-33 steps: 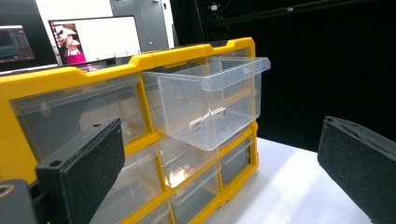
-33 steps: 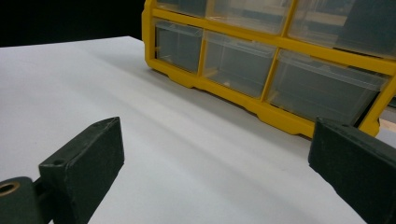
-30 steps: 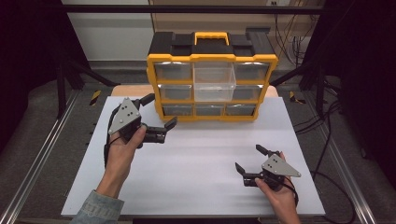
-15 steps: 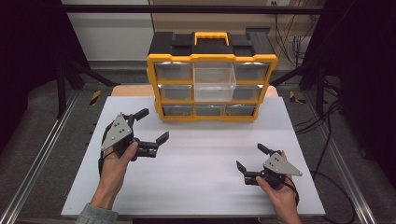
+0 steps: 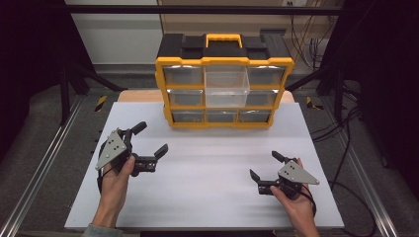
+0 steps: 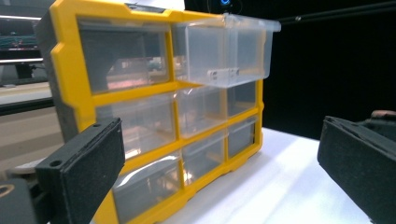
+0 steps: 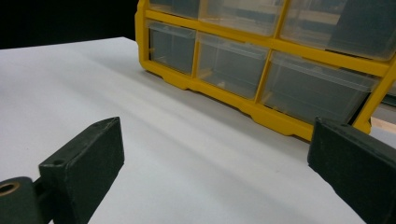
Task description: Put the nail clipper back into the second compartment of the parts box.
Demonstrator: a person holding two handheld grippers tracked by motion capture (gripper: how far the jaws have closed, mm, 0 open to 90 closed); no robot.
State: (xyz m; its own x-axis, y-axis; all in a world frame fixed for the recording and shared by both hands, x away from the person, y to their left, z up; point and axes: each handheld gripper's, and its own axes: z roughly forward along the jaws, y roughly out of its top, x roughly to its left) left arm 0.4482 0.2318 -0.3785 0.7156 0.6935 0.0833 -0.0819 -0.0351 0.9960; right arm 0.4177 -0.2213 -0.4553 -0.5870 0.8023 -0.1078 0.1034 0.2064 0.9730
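**Both grippers wide open, clear of the drawer cabinet**

The left hand-held black two-jaw gripper (image 5: 149, 140) has its jaws spread wide with nothing between them, hovering at about 8 o'clock on the white table top (image 5: 207, 163). The right hand-held black gripper (image 5: 267, 167), at about 4 o'clock, is equally agape and holds nothing.

The yellow-framed plastic organiser cabinet with clear drawers (image 5: 225, 89) stands at 12 o'clock, its clear top-middle drawer (image 5: 226, 85) pulled partway out (it juts plainly beyond the frame in the left gripper view (image 6: 226, 51)).

A second ago the left gripper was up close to the cabinet's lower left corner; it has since drawn back toward the person and now sits well apart from it. The right gripper has barely shifted.

In the right gripper view the cabinet's upper rows are cut off. What the drawers contain is hard to make out through the plastic.
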